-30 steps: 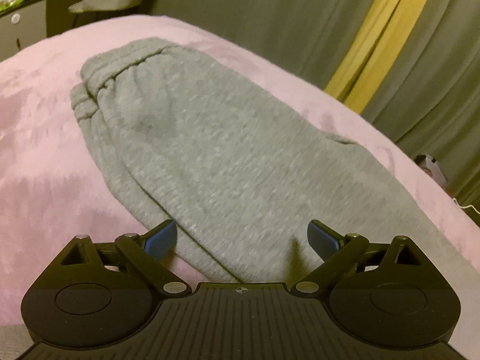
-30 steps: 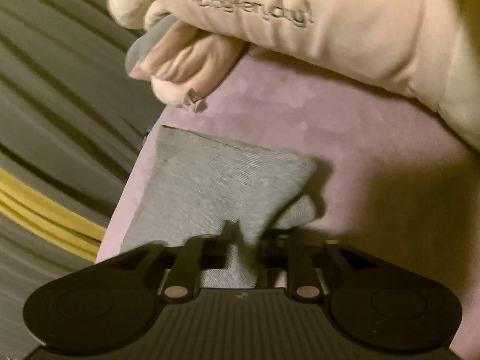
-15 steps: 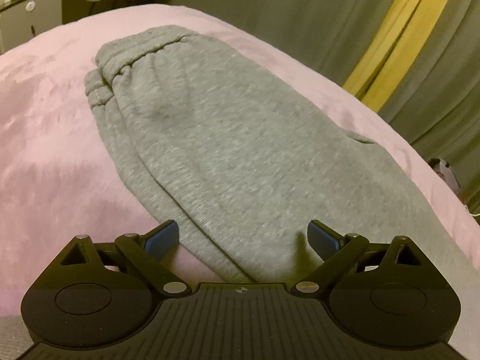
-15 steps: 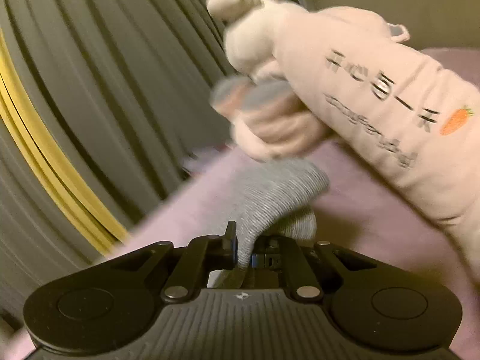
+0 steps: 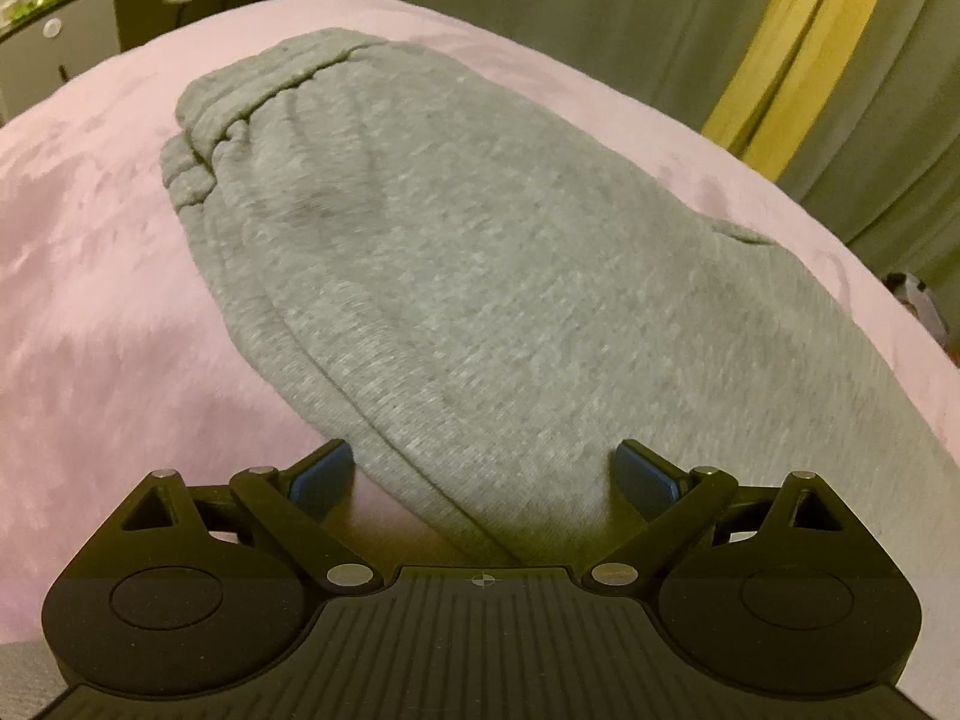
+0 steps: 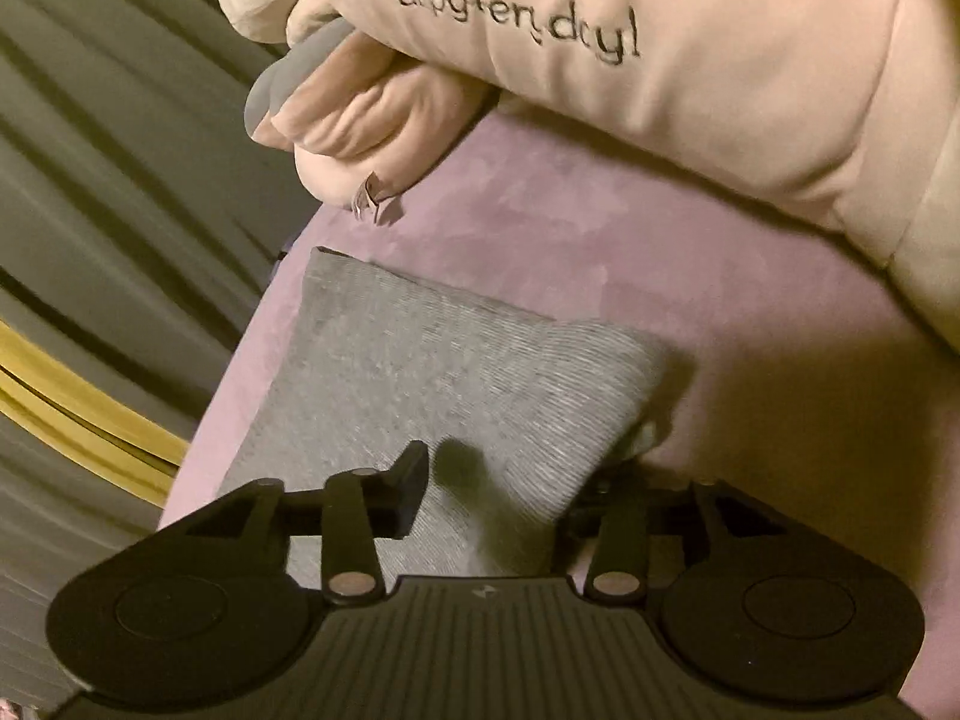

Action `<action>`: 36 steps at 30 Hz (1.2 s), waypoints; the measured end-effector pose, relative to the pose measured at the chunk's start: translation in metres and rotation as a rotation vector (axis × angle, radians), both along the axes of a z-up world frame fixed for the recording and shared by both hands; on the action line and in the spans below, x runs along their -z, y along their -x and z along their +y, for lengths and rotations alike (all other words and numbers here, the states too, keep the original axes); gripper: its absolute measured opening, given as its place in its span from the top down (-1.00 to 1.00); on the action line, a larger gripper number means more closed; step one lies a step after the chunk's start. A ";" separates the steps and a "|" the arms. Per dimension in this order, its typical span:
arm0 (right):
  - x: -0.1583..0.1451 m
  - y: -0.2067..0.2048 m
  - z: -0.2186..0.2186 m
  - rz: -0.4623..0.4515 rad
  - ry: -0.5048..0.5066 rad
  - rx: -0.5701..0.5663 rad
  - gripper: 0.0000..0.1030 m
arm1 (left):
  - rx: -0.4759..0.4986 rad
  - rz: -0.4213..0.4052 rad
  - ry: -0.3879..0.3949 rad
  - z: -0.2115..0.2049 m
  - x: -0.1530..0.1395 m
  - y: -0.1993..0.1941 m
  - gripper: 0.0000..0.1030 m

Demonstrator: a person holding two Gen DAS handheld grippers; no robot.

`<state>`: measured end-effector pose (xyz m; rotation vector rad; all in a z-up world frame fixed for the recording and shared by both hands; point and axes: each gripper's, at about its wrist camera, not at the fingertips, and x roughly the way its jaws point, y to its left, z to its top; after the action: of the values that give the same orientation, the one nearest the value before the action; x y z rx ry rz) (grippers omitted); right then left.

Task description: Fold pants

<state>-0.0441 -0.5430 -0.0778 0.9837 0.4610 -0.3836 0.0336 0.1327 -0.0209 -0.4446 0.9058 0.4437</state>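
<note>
Grey sweatpants (image 5: 456, 276) lie flat on a bed covered by a pink fleece blanket (image 5: 90, 312). In the left wrist view the pants are doubled lengthwise, one leg on the other, with the gathered elastic waistband (image 5: 252, 102) at the far end and the legs running toward the camera and off to the right. The left gripper (image 5: 483, 474) hovers low over the near edge of the pants; its jaws stand wide apart, blue pads on either side of the fabric's folded edge, not pressing it.

In the right wrist view the hem end of the pants (image 6: 432, 372) rests on the blanket (image 6: 600, 252) near the edge of the bed. The right gripper (image 6: 510, 492) sits right over that hem. Its jaws have just been opening and now stand apart, with the cloth lying between them; the right-hand finger is partly hidden by fabric and blurred, so contact there is hard to judge, but the pads do not appear to pinch the cloth.

Beyond the hem lies a large cream plush toy (image 6: 630, 78) with dark embroidered lettering, its paw (image 6: 372, 120) touching the blanket. Grey-green curtains (image 5: 540, 18) with a yellow stripe (image 5: 792, 42) hang behind the bed
</note>
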 end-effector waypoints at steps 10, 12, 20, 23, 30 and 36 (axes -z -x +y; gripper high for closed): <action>-0.004 0.001 0.004 0.035 0.035 -0.022 0.76 | -0.068 -0.008 0.111 0.020 0.003 0.006 -0.89; -0.003 0.000 0.001 0.034 0.023 -0.024 0.73 | -0.101 -0.023 0.129 0.024 0.002 0.009 -0.89; -0.006 -0.005 -0.005 0.043 -0.001 -0.039 0.78 | -0.229 -0.061 0.247 0.046 0.005 0.026 -0.89; -0.012 0.000 0.002 0.032 0.076 -0.084 0.72 | -0.257 -0.099 0.278 0.050 0.007 0.034 -0.89; -0.006 0.009 -0.008 0.003 0.047 -0.126 0.04 | -0.253 -0.089 0.278 0.052 0.009 0.036 -0.89; -0.007 -0.009 -0.007 -0.019 -0.008 -0.087 -0.04 | -0.244 -0.087 0.269 0.049 0.009 0.032 -0.89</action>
<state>-0.0351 -0.5495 -0.0709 0.9711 0.4862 -0.2943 0.0013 0.1815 -0.0297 -0.8202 0.8326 0.5223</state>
